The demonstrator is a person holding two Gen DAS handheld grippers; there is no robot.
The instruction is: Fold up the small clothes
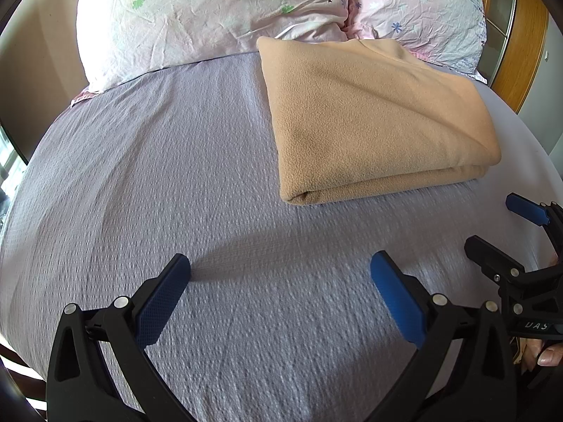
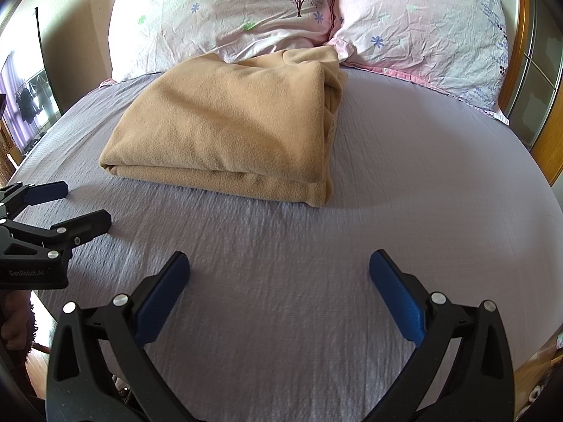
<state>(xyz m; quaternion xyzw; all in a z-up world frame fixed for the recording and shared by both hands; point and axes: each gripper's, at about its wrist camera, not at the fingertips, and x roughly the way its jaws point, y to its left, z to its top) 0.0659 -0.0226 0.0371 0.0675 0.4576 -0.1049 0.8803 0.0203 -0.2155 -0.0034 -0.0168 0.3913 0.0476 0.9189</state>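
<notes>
On bedsheet: folded tan fleece; both grippers apparently empty, agape.

Left gripper hovering level, jaws spread wide, gripping nothing, blue pads facing inward. Right gripper hovering alongside, just beside left, jaws likewise spread wide and gripping nothing. Both pointing forward, side by side. Fingertips of person's hand showing behind right gripper.

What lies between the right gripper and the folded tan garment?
Only bare lavender bedsheet lies between the open right gripper and the folded tan garment, as the right wrist view shows.
</notes>
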